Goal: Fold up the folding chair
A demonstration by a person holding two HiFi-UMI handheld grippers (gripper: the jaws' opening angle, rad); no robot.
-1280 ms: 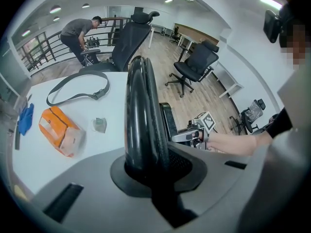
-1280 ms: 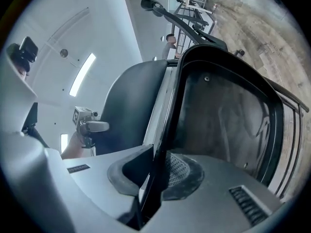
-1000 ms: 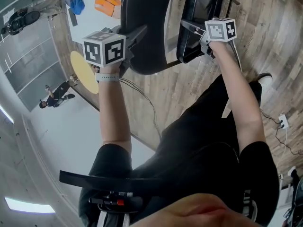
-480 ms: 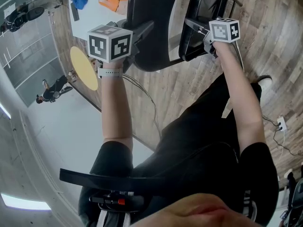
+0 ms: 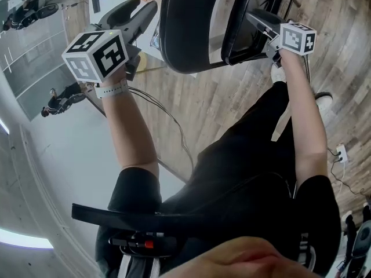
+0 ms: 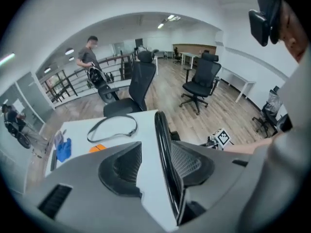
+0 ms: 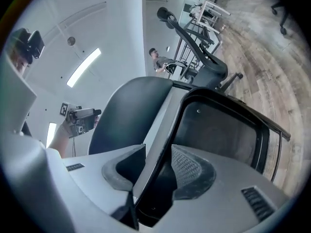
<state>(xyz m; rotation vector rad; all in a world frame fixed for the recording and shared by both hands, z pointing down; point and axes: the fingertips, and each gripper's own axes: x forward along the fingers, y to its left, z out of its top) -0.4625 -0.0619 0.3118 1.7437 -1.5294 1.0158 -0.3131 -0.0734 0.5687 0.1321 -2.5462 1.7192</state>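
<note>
The folding chair [image 5: 185,28] was in front of the person, over the wood floor [image 5: 232,103]; its round black part and its framed part stood side by side with a gap between them, so the fold looked about half done, though that is only a guess. The right gripper [image 5: 264,26] was at the rim of the framed part, on the chair's right side; its fingers [image 7: 192,171] sat on either side of that rim and seemed to pinch it, for the rim filled the space between them. The left gripper [image 5: 142,10] was just beside the chair's round part, on the chair's left side; its fingers [image 6: 121,171] were spread wide; the thin black edge of the chair stood in the gap, close to one finger, with white showing on the other side, so nothing was pinched there. The next move likely called for the left gripper to close on that thin edge, well down between the fingers so it would not slip out; then the two parts would need to be pushed together until the chair lay flat. No box, bin or bowl could be seen near the chair; behind the chair a white table [image 6: 82,140] had a black strap [image 6: 112,127], a blue cloth [image 6: 63,149] and an orange thing [image 6: 97,148] lying loose on top, not inside anything.
</note>
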